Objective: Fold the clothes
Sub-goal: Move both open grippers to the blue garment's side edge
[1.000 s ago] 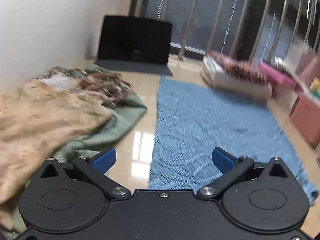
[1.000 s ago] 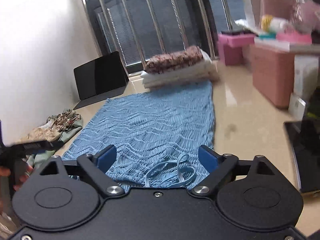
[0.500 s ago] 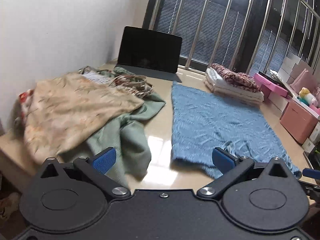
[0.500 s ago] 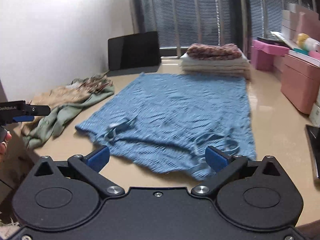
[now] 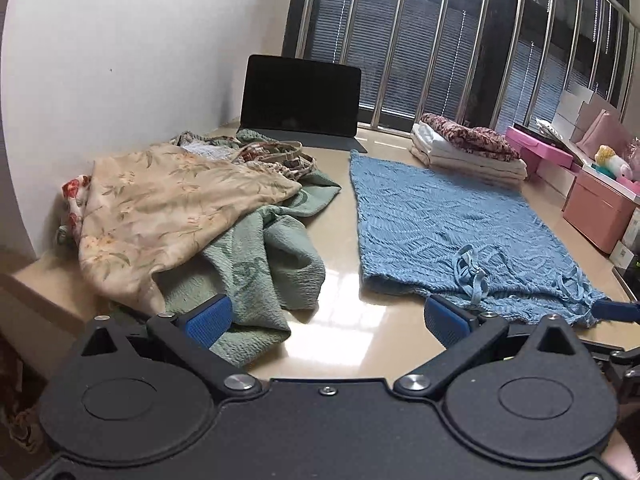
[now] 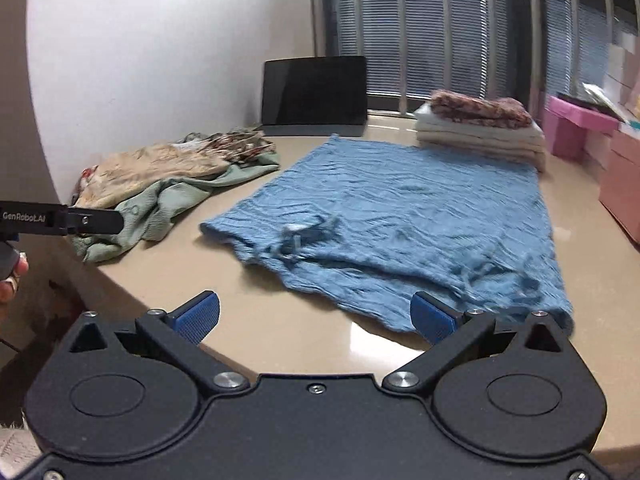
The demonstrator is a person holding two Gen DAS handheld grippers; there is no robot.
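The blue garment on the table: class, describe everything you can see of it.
The blue garment is a textured, knit-looking piece with thin straps at its near edge. It lies spread flat and unfolded on the glossy beige table, slightly rumpled near the straps. A folded stack sits at its far corner, and a green cloth lies apart beside it. No fingers touch it.

Blue garment [image 5: 448, 224] – ribbed wavy knit, same-blue straps. Beige cloth [image 5: 168, 208] at 9 o'clock of it, faded leaf-and-flower print. Under that a sage-green cloth [image 5: 260, 264], crinkled texture. Red floral cloth [image 5: 74, 200] at the pile's 9 o'clock edge. Folded stack [image 5: 472, 156] at 1 o'clock – cream layers, maroon patterned piece on top. Tablet [image 5: 300, 96] at 12, black screen. Boxes [image 5: 596, 216] at 3 – pink. Table [image 5: 344, 320] glossy beige. Gripper pads [image 6: 198, 316] blue, bodies black.
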